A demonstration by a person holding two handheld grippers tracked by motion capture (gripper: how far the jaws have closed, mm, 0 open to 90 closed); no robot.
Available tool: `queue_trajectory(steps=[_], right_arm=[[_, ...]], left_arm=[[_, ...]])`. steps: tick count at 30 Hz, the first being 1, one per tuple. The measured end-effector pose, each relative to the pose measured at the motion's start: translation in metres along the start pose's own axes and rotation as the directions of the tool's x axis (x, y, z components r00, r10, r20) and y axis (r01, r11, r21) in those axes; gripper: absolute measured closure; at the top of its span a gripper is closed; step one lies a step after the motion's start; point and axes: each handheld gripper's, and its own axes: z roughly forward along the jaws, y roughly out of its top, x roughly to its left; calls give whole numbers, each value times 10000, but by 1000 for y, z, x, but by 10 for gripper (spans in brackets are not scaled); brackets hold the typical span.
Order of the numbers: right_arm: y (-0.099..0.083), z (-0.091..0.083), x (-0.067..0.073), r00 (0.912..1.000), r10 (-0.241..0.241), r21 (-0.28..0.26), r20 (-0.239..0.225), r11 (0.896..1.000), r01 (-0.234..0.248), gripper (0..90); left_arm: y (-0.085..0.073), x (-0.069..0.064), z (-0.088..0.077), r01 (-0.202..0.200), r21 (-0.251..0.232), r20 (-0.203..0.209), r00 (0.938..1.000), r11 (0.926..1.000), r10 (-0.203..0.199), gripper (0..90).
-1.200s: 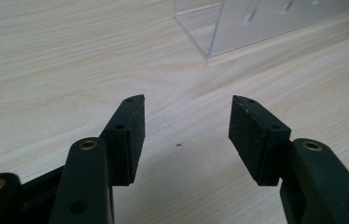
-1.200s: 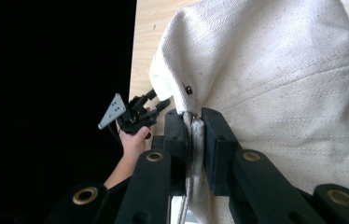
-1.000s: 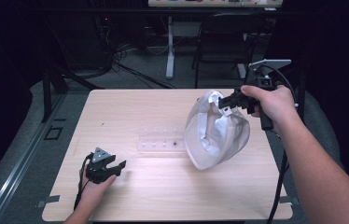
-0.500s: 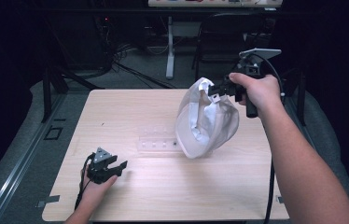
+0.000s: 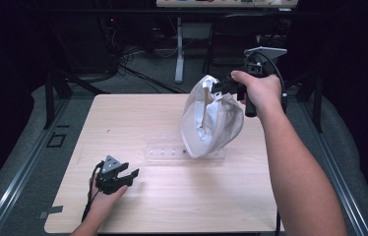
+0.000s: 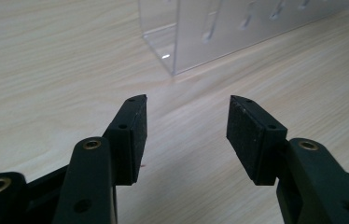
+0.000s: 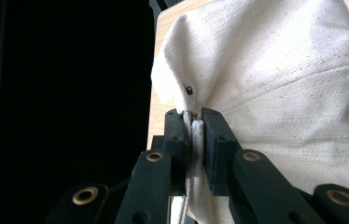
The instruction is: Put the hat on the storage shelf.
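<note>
- The pale wood-grain tabletop [image 5: 133,123] stands lit while the room around it is dark.
- Grey carpeted floor [image 5: 19,147] surrounds it; metal rails [image 5: 10,196] run along the floor past the left edge, and another past the right.
- Beyond the far edge stands a white table leg [image 5: 179,54] with black cables [image 5: 138,69] strewn at its foot.
- A black chair frame [image 5: 231,34] stands near the far right corner.
- A strip of grey tape [image 5: 50,212] lies on the floor by the near left corner.

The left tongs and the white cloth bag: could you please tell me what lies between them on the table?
In the high view, a clear plastic rack lies on the table between the left tongs and the white cloth bag.
</note>
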Motion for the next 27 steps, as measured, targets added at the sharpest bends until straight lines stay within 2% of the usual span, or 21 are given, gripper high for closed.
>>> queue_trajectory(steps=[2, 6, 11, 13, 15, 19, 22, 27], right_arm=[[1, 3, -1, 10000, 35, -89, 21, 10000, -35, 814], [4, 9, -3, 9998, 184, -385, -5, 9991, -184, 813], [5, 15, -7, 9999, 128, -357, 77, 9993, -126, 813], [6, 18, -7, 9997, 138, -428, 210, 9990, -129, 813], [6, 18, -7, 9998, 110, -406, 140, 9991, -104, 813], [6, 19, -7, 9998, 72, -398, 183, 9992, -64, 813], [5, 19, -6, 9998, 2, -397, 214, 9992, 7, 813], [4, 19, -5, 9998, -63, -343, 191, 9994, 70, 812]], left_arm=[[5, -10, 1, -206, -135, 270, 9994, 9997, 209, 482], [17, -32, 7, -720, -493, 551, 9957, 9962, 747, 469], [35, -62, 23, -1460, -644, 769, 9856, 9872, 1508, 438], [41, -72, 29, -1577, -668, 849, 9830, 9852, 1631, 435], [49, -84, 37, -1669, -785, 925, 9804, 9828, 1738, 435], [62, -103, 46, -1640, -1057, 1137, 9778, 9808, 1758, 453], [70, -115, 50, -1764, -1207, 1083, 9759, 9769, 1896, 456], [86, -132, 58, -1840, -1212, 1160, 9733, 9754, 1980, 455]])
